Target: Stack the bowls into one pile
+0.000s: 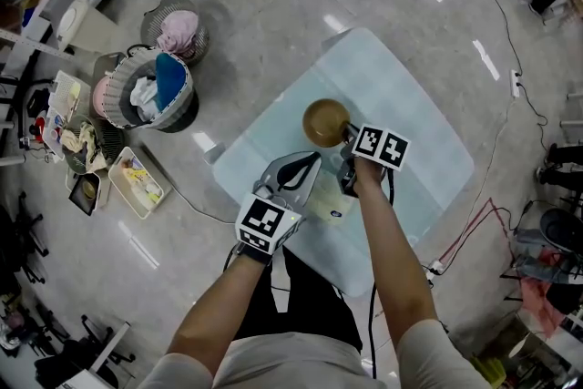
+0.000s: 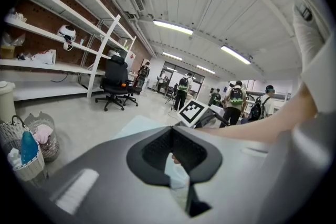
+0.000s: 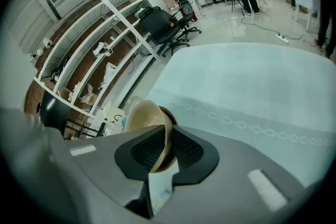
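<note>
Jaws of the right gripper [image 3: 168,138] pinch the rim of the bowl [image 3: 143,113], one pad inside the wall and one outside. The bowl is tan within and darker brown on its outer side. A second brown edge shows just behind the first, so this may be two bowls nested, though the right gripper view is too warped to be sure.

From the head view the bowl [image 1: 324,121] lies over the middle of the table [image 1: 410,132], mouth up, with the right gripper [image 1: 347,139] at its near-right edge. Whether it rests on the pale blue cloth or hangs just above it, I cannot tell.

Left gripper [image 1: 315,158] is held low, near the bowl's near side but apart from it. Its jaws are pressed together at the tips with nothing between them; in its own view [image 2: 171,134] only a strip of the cloth [image 2: 137,126] shows through the slot below the pads.

Off the table's left, on the floor [image 1: 273,5], stand two baskets, one [image 1: 180,109] stuffed with cloths and a blue thing, the other [image 1: 155,14] holding something pink.
</note>
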`<state>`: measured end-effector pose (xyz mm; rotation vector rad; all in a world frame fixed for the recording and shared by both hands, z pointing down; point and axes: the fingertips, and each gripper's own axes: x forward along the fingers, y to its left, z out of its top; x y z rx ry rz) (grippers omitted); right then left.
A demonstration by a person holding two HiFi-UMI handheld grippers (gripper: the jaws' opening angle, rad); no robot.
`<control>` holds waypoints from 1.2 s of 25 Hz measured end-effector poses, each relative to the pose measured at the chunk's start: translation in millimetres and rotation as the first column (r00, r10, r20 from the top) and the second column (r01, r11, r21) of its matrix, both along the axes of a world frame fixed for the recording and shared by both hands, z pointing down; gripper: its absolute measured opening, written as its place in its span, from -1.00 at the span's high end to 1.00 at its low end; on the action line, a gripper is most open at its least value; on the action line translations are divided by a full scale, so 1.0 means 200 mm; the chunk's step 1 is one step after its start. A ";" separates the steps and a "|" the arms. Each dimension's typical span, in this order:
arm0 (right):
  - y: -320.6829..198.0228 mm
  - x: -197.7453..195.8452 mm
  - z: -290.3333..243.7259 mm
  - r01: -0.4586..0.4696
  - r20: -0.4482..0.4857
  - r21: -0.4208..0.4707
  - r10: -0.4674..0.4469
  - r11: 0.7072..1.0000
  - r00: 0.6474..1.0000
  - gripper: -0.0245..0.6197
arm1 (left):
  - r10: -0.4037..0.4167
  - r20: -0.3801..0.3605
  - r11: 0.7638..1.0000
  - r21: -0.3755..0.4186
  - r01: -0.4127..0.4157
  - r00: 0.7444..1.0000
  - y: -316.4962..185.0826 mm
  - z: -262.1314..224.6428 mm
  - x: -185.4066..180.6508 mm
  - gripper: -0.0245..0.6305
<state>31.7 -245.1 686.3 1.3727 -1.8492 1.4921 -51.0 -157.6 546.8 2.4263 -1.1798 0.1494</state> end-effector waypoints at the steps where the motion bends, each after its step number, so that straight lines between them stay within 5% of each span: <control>1: 0.00 0.00 0.00 0.006 -0.009 0.004 -0.006 1.000 1.000 0.82 | 0.001 0.000 1.000 0.000 -0.001 1.000 0.00 0.00 0.00 0.91; 12: 0.02 0.03 -0.10 0.051 -0.045 0.035 -0.050 0.998 0.998 0.70 | 0.012 0.006 1.000 0.016 -0.012 1.000 0.01 -0.07 0.03 0.91; 30: 0.37 -0.09 -0.86 -0.029 0.046 0.306 0.015 0.952 0.999 0.82 | 0.070 0.001 0.997 -0.013 -0.070 0.998 0.21 -0.43 -0.10 0.91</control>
